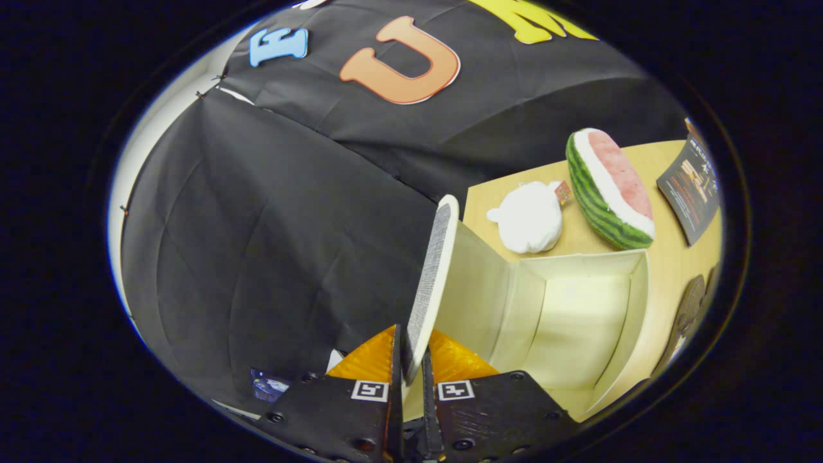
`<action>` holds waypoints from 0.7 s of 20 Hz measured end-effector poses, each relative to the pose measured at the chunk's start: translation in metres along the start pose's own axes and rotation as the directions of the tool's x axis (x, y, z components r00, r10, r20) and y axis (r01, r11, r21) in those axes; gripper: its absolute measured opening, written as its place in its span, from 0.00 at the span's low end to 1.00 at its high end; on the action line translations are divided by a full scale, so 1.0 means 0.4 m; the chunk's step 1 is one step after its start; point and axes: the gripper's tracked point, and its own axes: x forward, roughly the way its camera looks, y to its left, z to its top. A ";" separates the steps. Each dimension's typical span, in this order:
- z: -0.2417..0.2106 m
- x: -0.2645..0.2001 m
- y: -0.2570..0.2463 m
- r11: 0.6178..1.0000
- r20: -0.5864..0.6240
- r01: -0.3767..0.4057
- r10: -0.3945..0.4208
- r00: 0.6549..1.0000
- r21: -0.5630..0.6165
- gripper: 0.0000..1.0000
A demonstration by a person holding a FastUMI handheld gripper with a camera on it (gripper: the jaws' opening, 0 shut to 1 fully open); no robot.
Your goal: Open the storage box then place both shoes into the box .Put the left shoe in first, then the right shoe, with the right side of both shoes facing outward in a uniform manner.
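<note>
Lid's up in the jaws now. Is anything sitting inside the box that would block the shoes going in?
Nothing visible does. The gripper is shut on the lid, held upright, and the box shows bare walls and floor. The white plush and watermelon toy lie beyond it.

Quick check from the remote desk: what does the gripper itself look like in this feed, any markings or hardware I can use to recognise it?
The gripper has two flat, dark plate-like bodies fixed with round screws. Each carries a small square black-and-white fiducial tag near its front edge. The two fingers taper forward as wedges with a ribbed surface.
</note>
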 end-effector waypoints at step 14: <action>0.026 -0.103 -0.120 0.997 0.017 0.073 -0.073 0.997 -0.030 0.96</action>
